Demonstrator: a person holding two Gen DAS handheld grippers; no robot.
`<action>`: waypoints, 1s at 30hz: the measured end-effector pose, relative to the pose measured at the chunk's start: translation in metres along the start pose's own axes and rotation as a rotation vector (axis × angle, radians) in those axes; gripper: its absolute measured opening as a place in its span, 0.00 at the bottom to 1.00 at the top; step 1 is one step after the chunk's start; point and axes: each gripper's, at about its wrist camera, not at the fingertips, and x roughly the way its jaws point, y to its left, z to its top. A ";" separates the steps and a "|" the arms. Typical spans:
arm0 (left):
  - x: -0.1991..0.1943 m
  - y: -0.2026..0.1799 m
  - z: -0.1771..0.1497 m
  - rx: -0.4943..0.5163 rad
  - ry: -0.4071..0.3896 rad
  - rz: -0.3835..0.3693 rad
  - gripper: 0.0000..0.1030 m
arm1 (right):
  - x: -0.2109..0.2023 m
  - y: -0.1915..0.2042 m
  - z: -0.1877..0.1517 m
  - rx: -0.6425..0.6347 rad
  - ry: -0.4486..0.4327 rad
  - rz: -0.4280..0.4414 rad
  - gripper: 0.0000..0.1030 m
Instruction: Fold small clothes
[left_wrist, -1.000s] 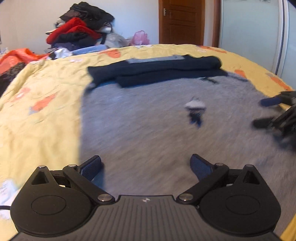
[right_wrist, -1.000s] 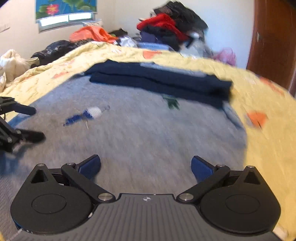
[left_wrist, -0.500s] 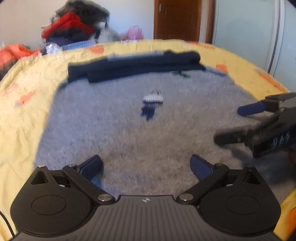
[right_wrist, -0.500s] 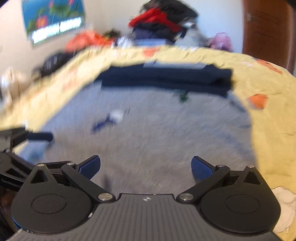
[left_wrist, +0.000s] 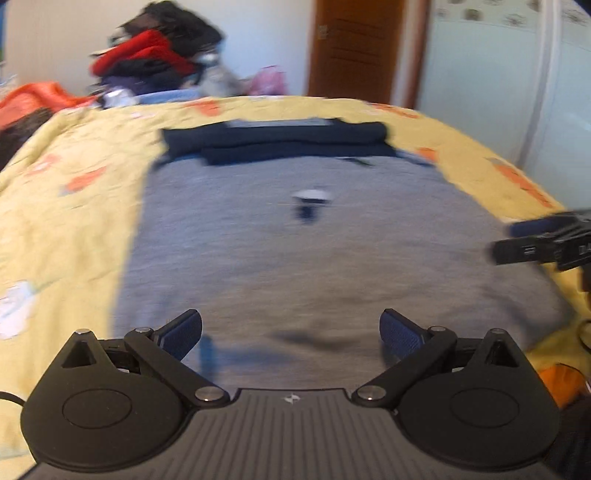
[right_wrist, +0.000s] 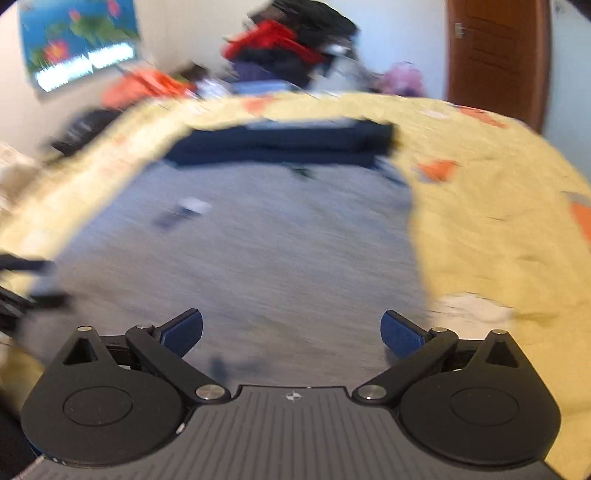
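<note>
**Both claws spread above the grey top**

The left claw (left_wrist: 291, 332) and right claw (right_wrist: 291, 332) hang with fingers wide apart, gripping nothing, over a flat grey knit garment (left_wrist: 314, 258) with dark navy sleeves folded across its far end (left_wrist: 277, 142), lying on the yellow patterned bedspread (left_wrist: 66, 221).

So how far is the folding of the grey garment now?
Done: the grey garment lies flat on the yellow bedspread, navy part folded at its far end. In hand: nothing; left tongs and right tongs are open. Left: the main folds.
</note>
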 end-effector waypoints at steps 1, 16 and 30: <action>0.004 -0.007 -0.003 0.029 0.015 0.006 1.00 | 0.000 0.009 -0.002 -0.017 0.007 0.027 1.00; -0.028 0.029 0.006 0.065 0.047 -0.038 1.00 | -0.023 0.007 -0.016 -0.243 0.174 0.036 0.99; 0.123 0.029 0.082 -0.024 0.005 0.114 1.00 | 0.156 -0.068 0.133 0.058 0.015 -0.056 1.00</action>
